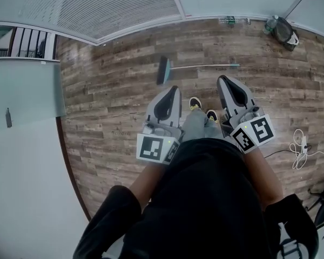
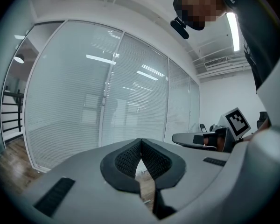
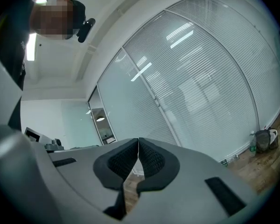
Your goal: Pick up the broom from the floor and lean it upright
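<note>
The broom lies flat on the wooden floor ahead of me, its teal head to the left and its thin handle running right. My left gripper is held level below the broom head, shut and empty. My right gripper hovers a little short of the handle, also shut with nothing in it. In the left gripper view the left gripper has its dark pads touching at the tip. The right gripper view shows the right gripper closed the same way. The broom shows in neither gripper view.
A glass wall with blinds runs along the far edge of the floor. A dark bag and a bottle sit at its base to the right. A white cable lies on the floor at right. My shoes stand between the grippers.
</note>
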`<state>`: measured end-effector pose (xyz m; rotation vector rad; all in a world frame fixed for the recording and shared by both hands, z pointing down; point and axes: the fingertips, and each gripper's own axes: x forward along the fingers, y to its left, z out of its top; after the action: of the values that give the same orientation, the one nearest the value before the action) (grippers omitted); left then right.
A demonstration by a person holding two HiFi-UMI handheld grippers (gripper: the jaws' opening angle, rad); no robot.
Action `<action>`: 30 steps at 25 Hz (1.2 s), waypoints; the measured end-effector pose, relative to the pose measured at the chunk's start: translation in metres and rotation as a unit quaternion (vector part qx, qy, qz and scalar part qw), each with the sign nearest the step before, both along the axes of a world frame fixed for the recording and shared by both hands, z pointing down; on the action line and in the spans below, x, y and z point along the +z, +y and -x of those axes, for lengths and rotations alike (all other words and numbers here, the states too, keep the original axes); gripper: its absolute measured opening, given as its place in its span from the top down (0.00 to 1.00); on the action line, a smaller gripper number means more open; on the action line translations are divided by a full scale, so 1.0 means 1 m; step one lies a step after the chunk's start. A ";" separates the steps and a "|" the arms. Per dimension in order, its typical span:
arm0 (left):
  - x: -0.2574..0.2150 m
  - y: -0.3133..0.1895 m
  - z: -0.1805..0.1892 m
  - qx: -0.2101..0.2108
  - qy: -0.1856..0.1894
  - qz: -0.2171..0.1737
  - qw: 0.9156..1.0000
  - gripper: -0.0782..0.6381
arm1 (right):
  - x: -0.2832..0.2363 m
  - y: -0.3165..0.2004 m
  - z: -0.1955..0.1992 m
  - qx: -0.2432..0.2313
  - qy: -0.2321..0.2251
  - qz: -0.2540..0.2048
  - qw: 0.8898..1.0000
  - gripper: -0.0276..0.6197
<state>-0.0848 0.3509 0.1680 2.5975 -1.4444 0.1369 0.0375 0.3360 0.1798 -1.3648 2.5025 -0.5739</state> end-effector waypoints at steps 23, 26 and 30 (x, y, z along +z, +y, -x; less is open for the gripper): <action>0.006 -0.126 0.100 -0.015 0.057 -0.007 0.998 0.86 | -0.003 -0.110 0.083 -0.012 0.078 0.006 0.997 0.93; 0.010 -0.134 0.102 -0.013 0.061 -0.002 0.998 0.86 | -0.002 -0.119 0.086 -0.015 0.087 0.009 0.996 0.93; 0.015 -0.142 0.103 -0.021 0.064 0.004 0.998 0.86 | -0.003 -0.130 0.085 -0.020 0.089 0.008 0.996 0.93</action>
<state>-0.1874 0.2085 0.1828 2.5168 -1.4480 -0.0279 -0.0479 0.2063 0.1772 -1.4336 2.6751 -0.5008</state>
